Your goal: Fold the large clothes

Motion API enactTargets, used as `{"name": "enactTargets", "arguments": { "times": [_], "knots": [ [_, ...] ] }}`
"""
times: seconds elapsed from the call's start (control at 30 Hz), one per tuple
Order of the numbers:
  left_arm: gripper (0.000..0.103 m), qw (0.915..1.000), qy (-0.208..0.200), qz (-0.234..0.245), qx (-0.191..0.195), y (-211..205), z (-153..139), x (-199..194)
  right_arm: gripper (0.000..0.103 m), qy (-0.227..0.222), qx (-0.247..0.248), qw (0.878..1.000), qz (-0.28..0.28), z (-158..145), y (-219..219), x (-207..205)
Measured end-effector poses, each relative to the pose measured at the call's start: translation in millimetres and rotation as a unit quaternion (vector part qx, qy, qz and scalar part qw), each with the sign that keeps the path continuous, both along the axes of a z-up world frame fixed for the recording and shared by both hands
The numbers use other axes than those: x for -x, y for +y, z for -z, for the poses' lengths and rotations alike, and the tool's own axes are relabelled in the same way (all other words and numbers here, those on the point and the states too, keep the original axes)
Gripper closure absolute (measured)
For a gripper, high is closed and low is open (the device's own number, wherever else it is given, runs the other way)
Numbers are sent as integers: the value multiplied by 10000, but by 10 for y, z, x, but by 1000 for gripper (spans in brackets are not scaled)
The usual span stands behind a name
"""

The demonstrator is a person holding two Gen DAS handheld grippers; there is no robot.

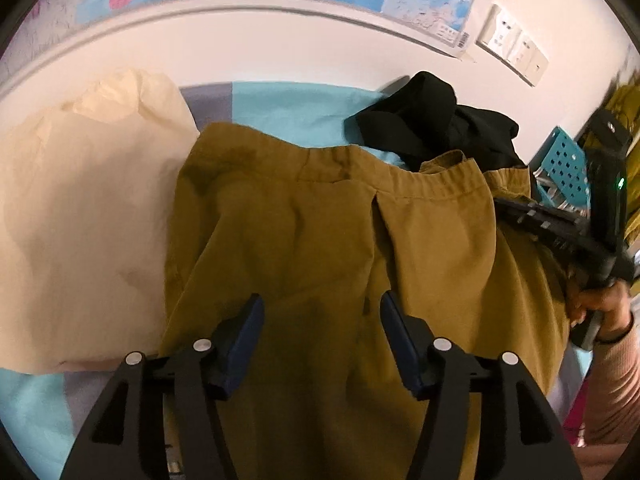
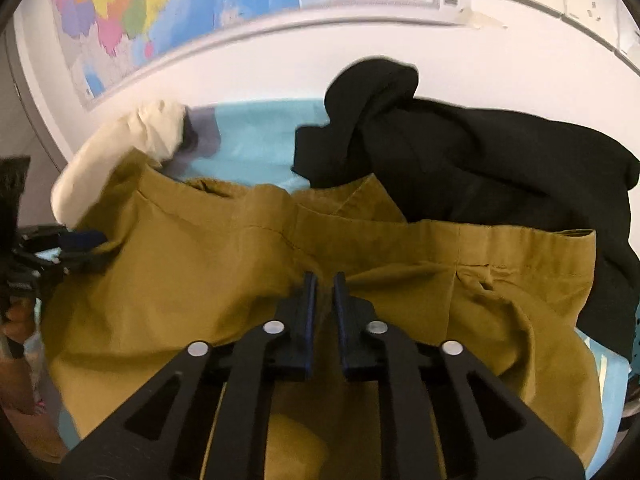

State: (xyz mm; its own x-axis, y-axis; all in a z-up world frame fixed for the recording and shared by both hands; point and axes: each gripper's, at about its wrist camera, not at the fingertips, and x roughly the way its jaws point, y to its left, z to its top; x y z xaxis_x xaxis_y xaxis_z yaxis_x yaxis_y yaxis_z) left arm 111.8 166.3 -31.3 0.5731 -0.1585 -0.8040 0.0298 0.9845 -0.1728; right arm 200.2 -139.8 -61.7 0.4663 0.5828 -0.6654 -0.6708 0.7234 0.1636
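Mustard-brown trousers (image 1: 320, 232) lie on the light blue table cover, waistband toward the wall; they also show in the right wrist view (image 2: 200, 280). My left gripper (image 1: 322, 308) is open above the trouser fabric, holding nothing. My right gripper (image 2: 325, 284) has its jaws nearly together just below the waistband; a narrow gap shows and I cannot see cloth pinched between them. The right gripper also shows at the right edge of the left wrist view (image 1: 560, 228), by the waistband's right end.
A cream garment (image 1: 80, 200) lies left of the trousers. A black garment (image 2: 480, 168) is heaped behind them on the right. A blue perforated basket (image 1: 564, 164) stands at the far right. A wall with a map (image 2: 160, 12) and sockets is close behind.
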Motion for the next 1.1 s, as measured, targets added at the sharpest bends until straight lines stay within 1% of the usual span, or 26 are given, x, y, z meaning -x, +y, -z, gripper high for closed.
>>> {"name": "enactTargets", "arguments": {
  "times": [0.03, 0.07, 0.1, 0.13, 0.17, 0.23, 0.27, 0.3, 0.37, 0.4, 0.43, 0.47, 0.53, 0.6, 0.63, 0.7, 0.73, 0.8, 0.87, 0.9, 0.93, 0.97, 1.0, 1.03, 1.1],
  "knots": [
    [43, 9999, -26, 12, -152, -32, -13, 26, 58, -40, -151, 9999, 58, -68, -82, 56],
    [43, 9997, -56, 42, -227, -62, -17, 42, 46, -64, -270, 9996, 39, -118, -118, 106],
    [43, 9996, -76, 99, -254, -83, -12, 49, 39, -70, -359, 9993, -72, -144, -119, 147],
    [43, 9995, -72, 118, -277, -102, -4, 50, 39, -26, -384, 9986, -364, -154, -77, 217],
    [43, 9993, -52, 111, -346, -136, 15, 40, 41, -56, -321, 9986, -415, -149, -31, 253],
    [43, 9992, -33, 138, -375, -178, 46, 25, 41, -189, -10, 9986, -493, -94, 118, 314],
    [43, 9993, -11, 141, -345, -195, 63, 17, 43, -208, 103, 9984, -520, -65, 192, 304],
    [41, 9993, -7, 137, -359, -209, 74, 15, 48, -176, 158, 9985, -497, -31, 248, 289],
    [38, 9989, -51, 155, -443, -246, 89, 32, 65, 132, 200, 9979, -604, 66, 352, 192],
    [38, 9987, -49, 149, -476, -259, 99, 37, 82, 260, 201, 9974, -638, 102, 387, 145],
    [38, 9987, -38, 141, -496, -269, 103, 41, 93, 321, 180, 9974, -623, 130, 411, 97],
    [38, 9986, -48, 143, -512, -273, 101, 47, 96, 301, 179, 9973, -647, 129, 422, 85],
    [37, 9987, -45, 129, -485, -263, 97, 55, 100, 154, 122, 9978, -627, 67, 425, 100],
    [37, 9988, -46, 107, -482, -250, 99, 60, 101, -7, 15, 9983, -575, -12, 423, 96],
    [37, 9987, -47, 97, -489, -246, 103, 66, 101, 15, -105, 9984, -550, -52, 428, 72],
    [36, 9986, -48, 94, -525, -255, 110, 68, 101, 17, -47, 9983, -578, -23, 487, 30],
    [36, 9984, -49, 87, -549, -262, 112, 65, 101, 17, 87, 9984, -564, 26, 541, 7],
    [36, 9983, -49, 85, -571, -273, 113, 63, 100, 300, 261, 9974, -601, 185, 617, -81],
    [34, 9985, -49, 72, -547, -266, 110, 64, 100, 427, 170, 9971, -607, 209, 584, -113],
    [34, 9985, -52, 68, -540, -262, 107, 71, 99, 426, 96, 9973, -597, 182, 553, -100],
    [34, 9985, -53, 57, -541, -257, 105, 79, 89, 435, -40, 9973, -598, 118, 484, -63],
    [34, 9986, -51, 40, -529, -245, 99, 92, 78, 410, -139, 9973, -600, 70, 425, -17],
    [34, 9987, -52, 23, -504, -228, 92, 118, 55, 312, -274, 9973, -609, 2, 347, 51],
    [34, 9988, -68, 11, -478, -212, 80, 142, 46, 135, -365, 9973, -619, -82, 244, 150],
    [34, 9990, -143, -17, -424, -166, 45, 231, 47, -88, -397, 9970, -653, -188, 36, 313]
  ]
}}
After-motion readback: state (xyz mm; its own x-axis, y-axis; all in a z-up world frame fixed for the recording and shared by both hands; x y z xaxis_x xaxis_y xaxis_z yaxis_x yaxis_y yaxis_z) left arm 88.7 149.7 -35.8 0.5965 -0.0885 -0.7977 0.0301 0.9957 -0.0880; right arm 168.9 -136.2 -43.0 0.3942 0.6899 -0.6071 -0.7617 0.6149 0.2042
